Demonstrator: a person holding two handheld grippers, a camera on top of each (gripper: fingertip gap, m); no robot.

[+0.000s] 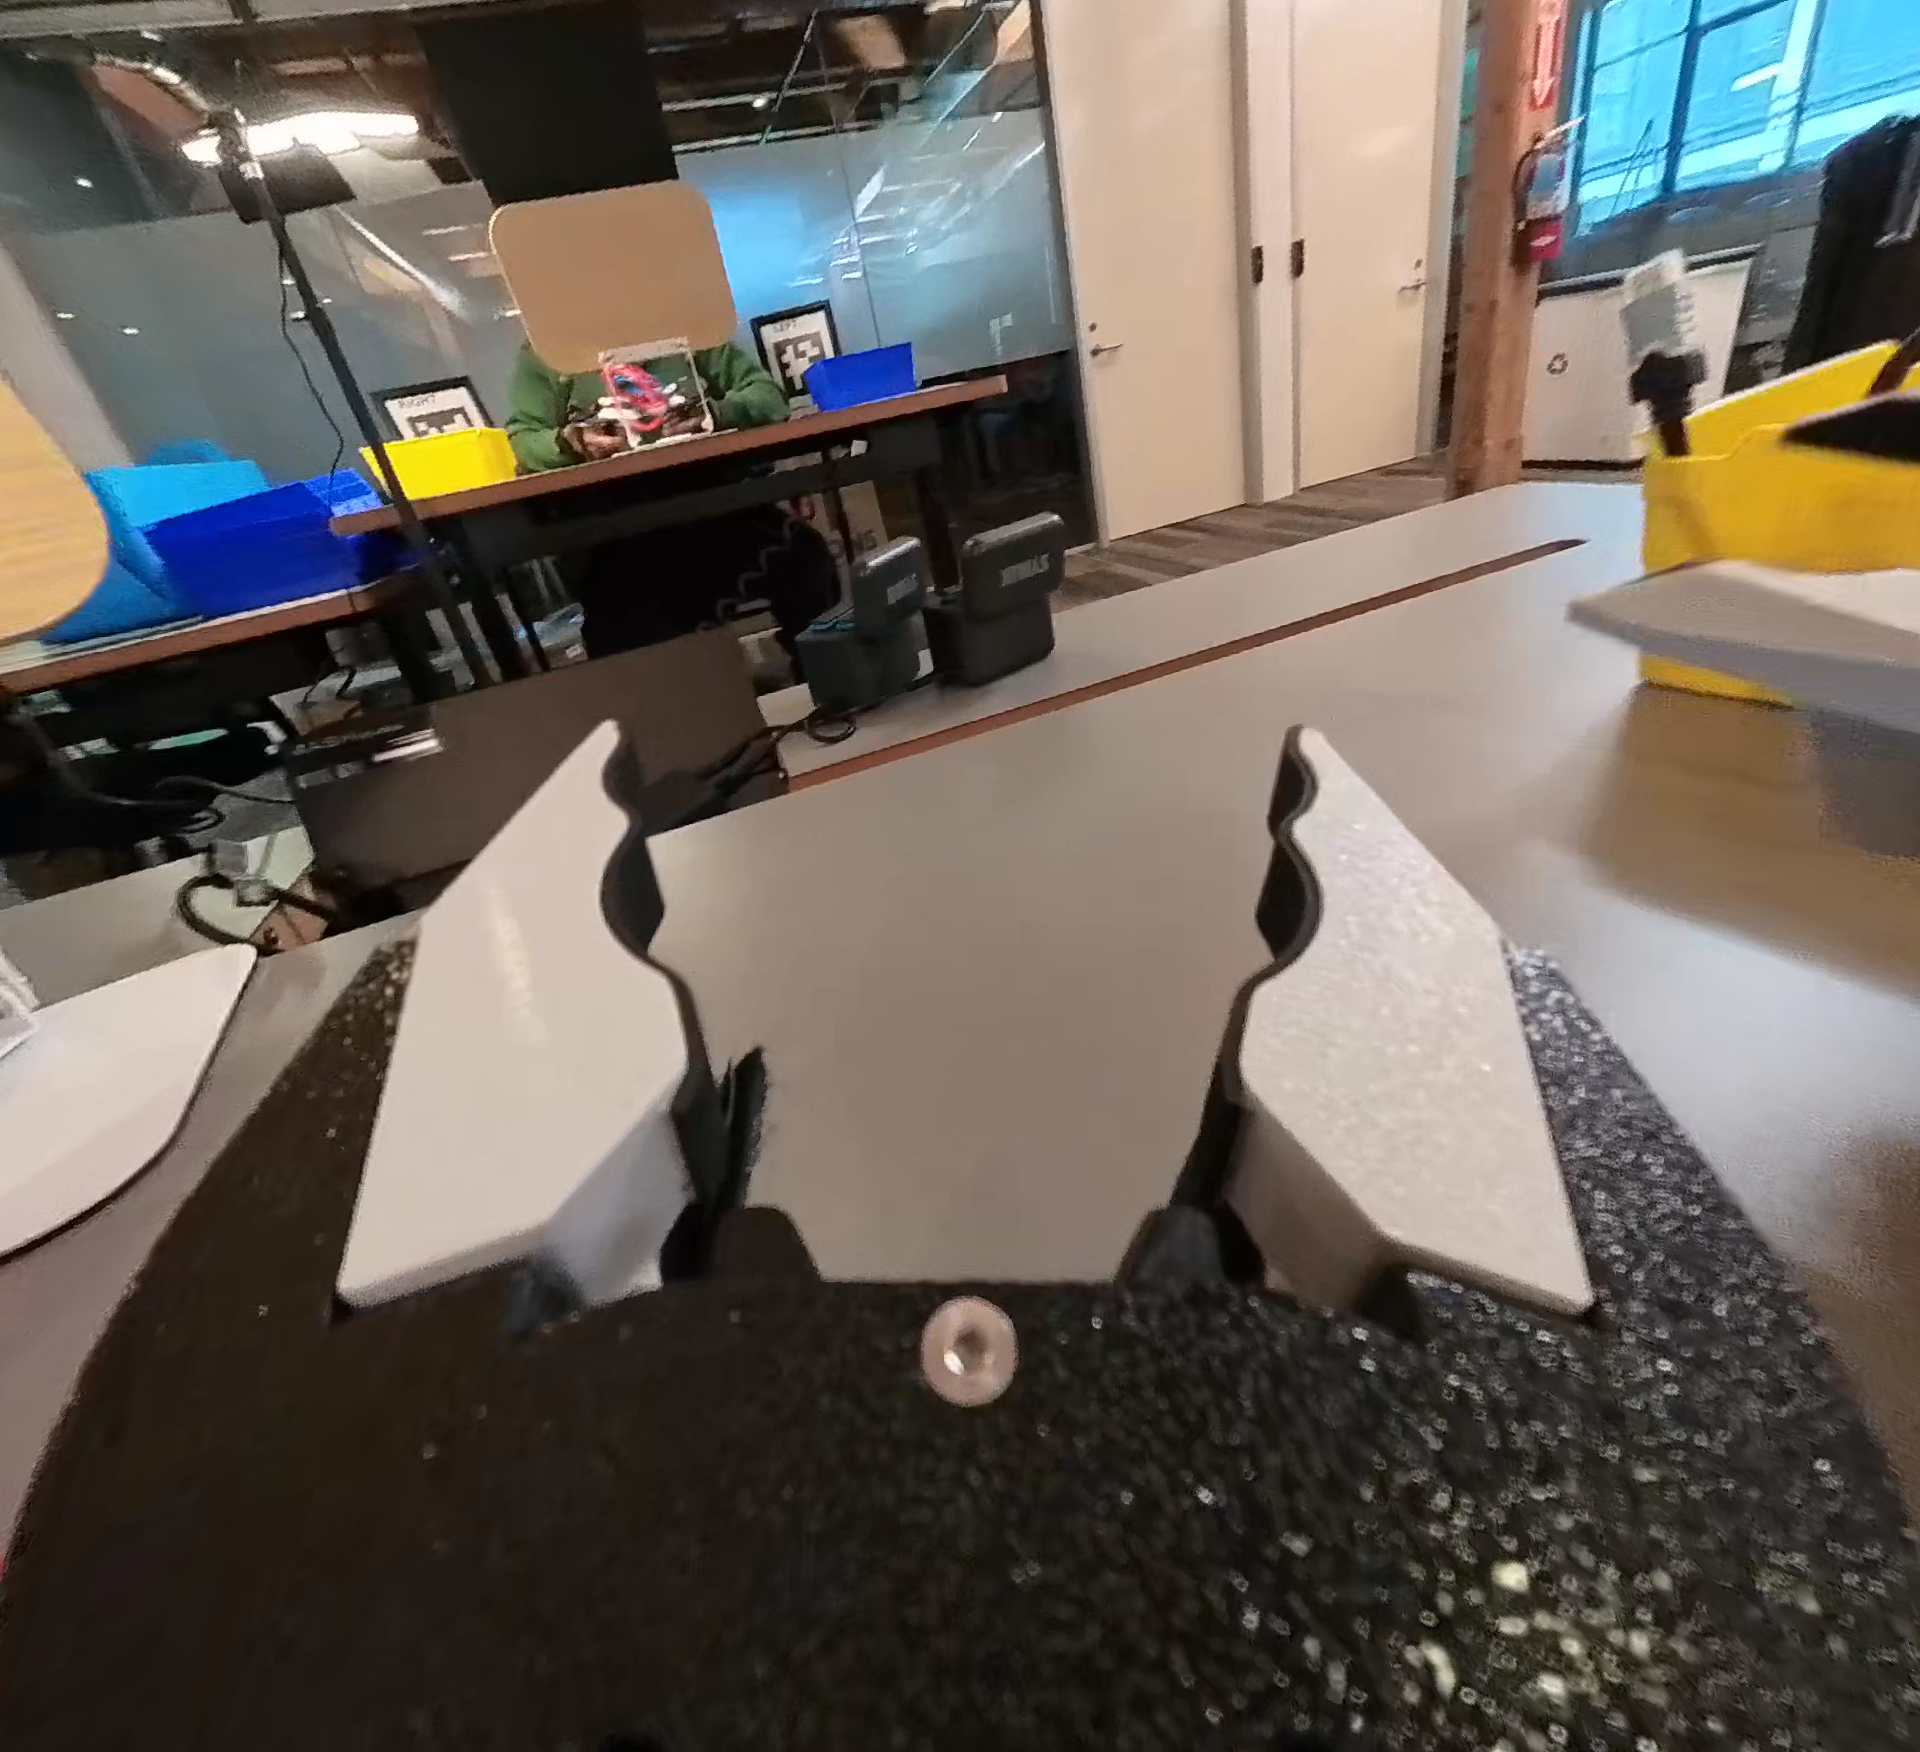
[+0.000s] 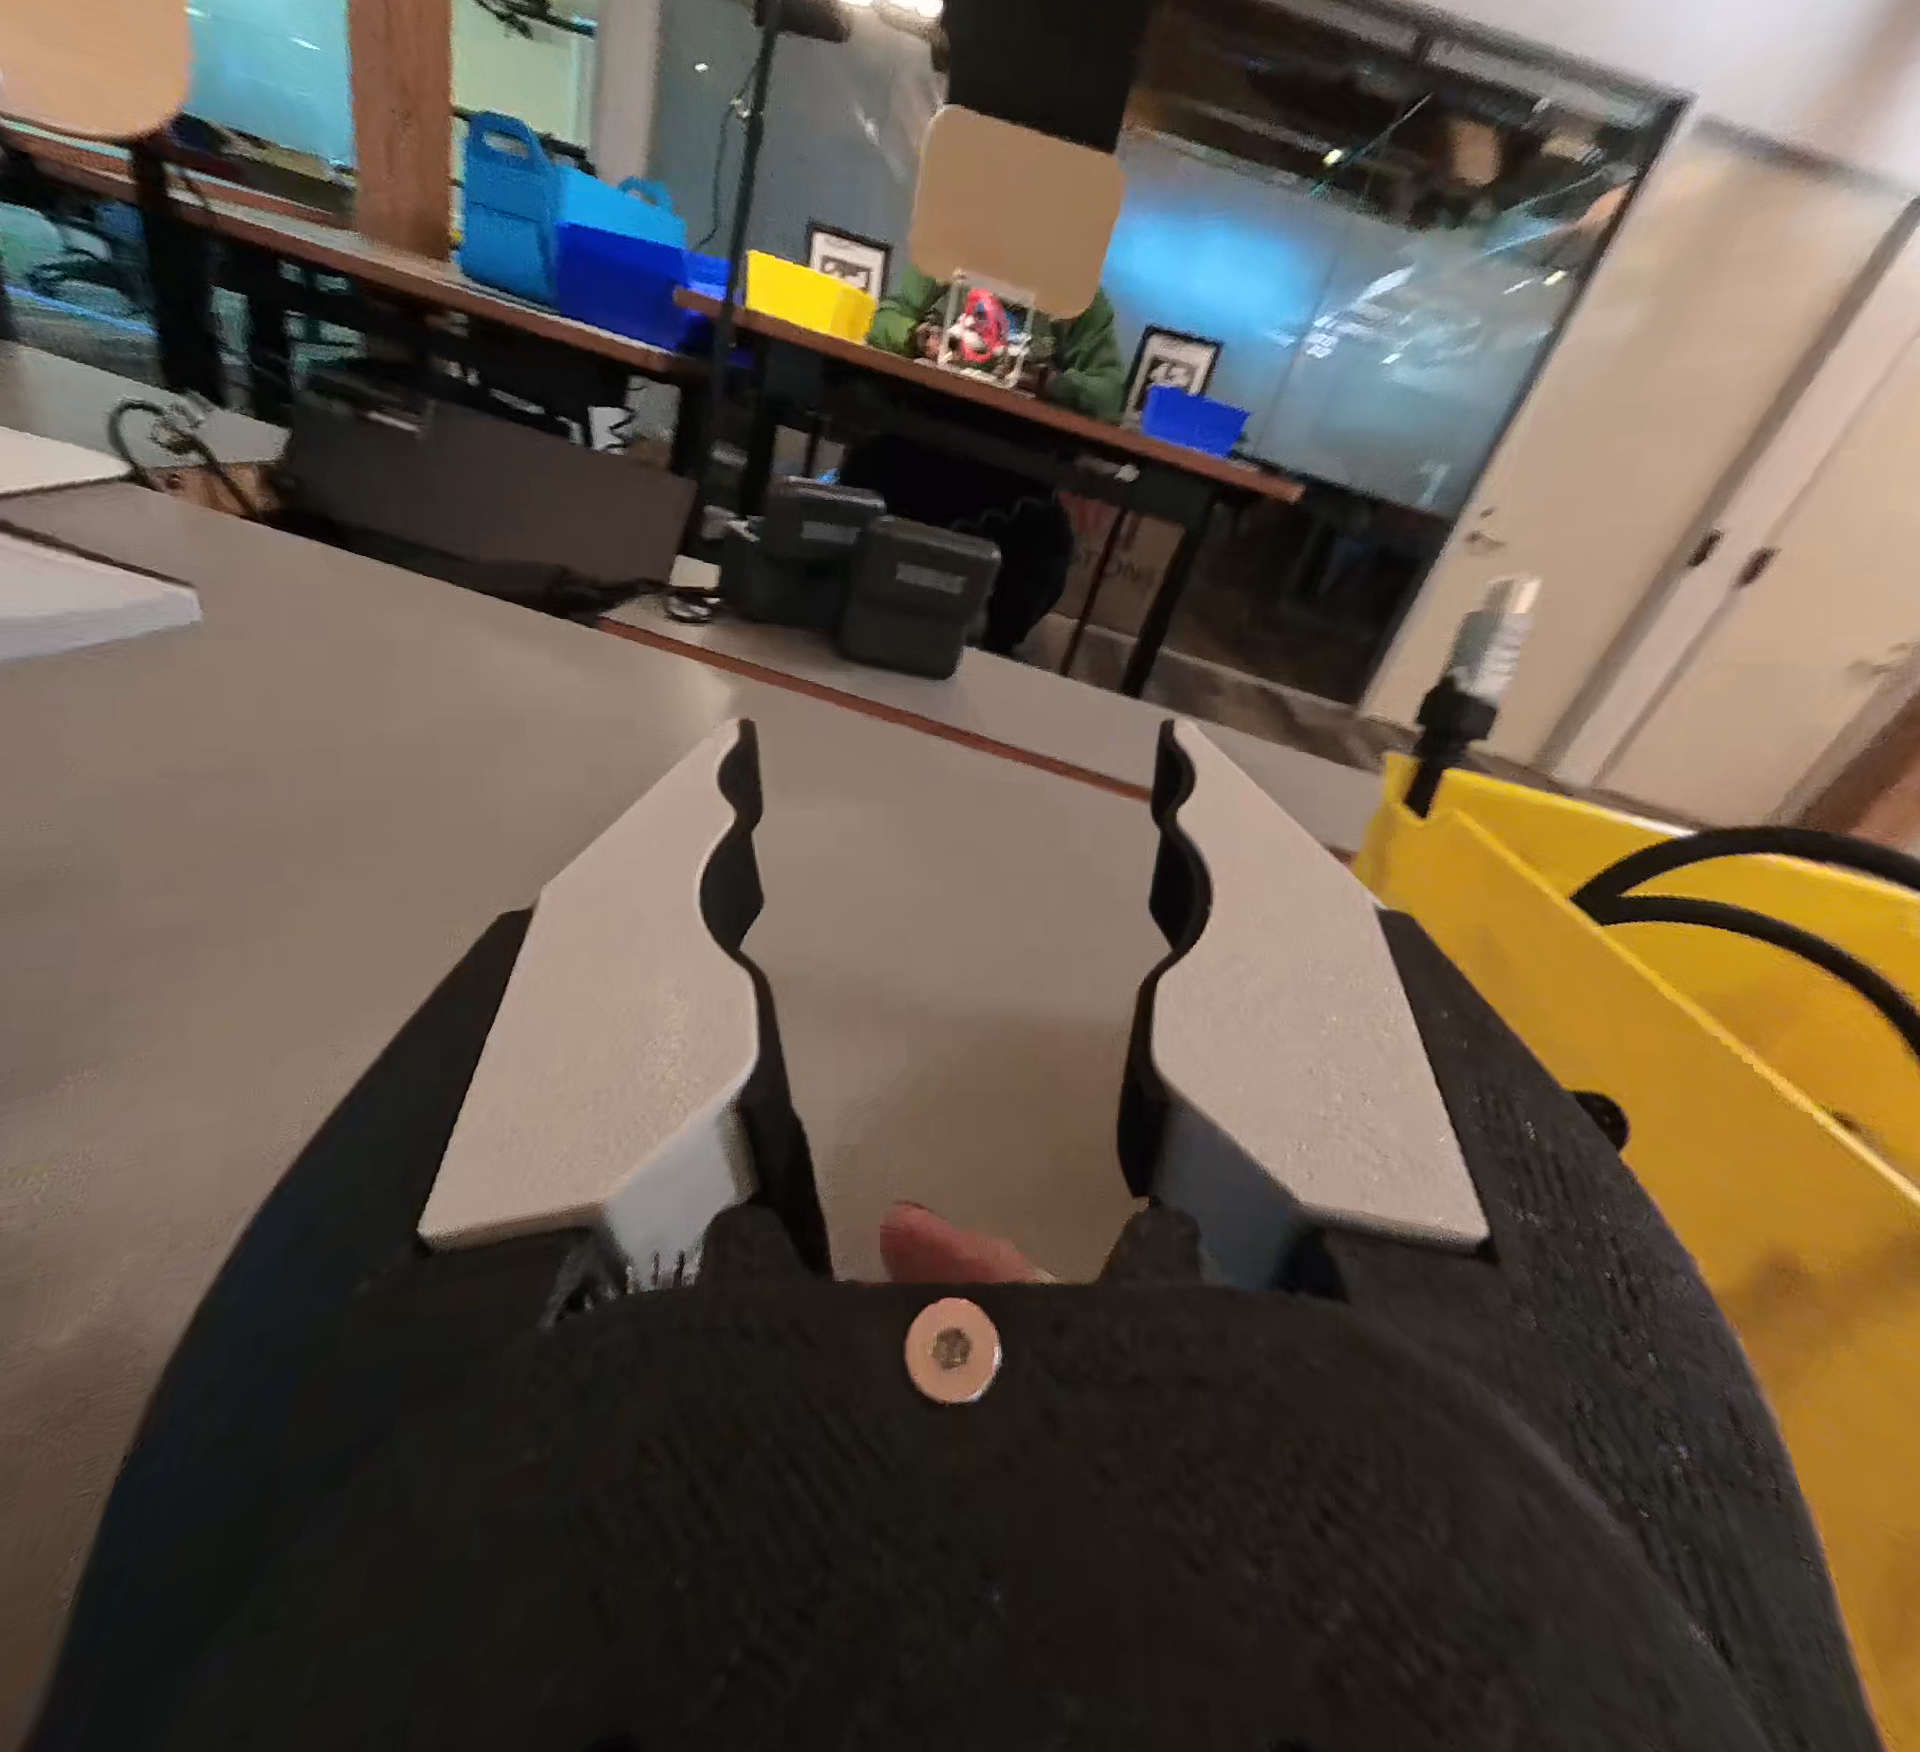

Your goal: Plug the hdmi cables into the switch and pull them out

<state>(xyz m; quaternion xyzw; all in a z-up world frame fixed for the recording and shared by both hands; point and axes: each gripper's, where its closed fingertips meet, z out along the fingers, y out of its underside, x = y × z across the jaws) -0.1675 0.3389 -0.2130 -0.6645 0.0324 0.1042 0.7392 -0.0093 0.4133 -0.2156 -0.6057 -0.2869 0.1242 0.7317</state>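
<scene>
- The left gripper (image 1: pixel 951 746) hovers over the grey worktop (image 1: pixel 1351 767), its fingers (image 1: pixel 540 1006) spread wide with nothing between them.
- The right gripper (image 2: pixel 956 736) is likewise spread and empty above the worktop (image 2: pixel 312 715).
- A yellow bin (image 2: pixel 1621 1027) stands at the right; a black cable (image 2: pixel 1756 913) curls inside it, and a plug (image 2: pixel 1475 663) sticks up above its far rim.
- No switch is visible.

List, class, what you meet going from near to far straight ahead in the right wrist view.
Right hand-held gripper, open and empty → bare grey table → black cases at its far edge → second table with a seated person in green → glass wall.
</scene>
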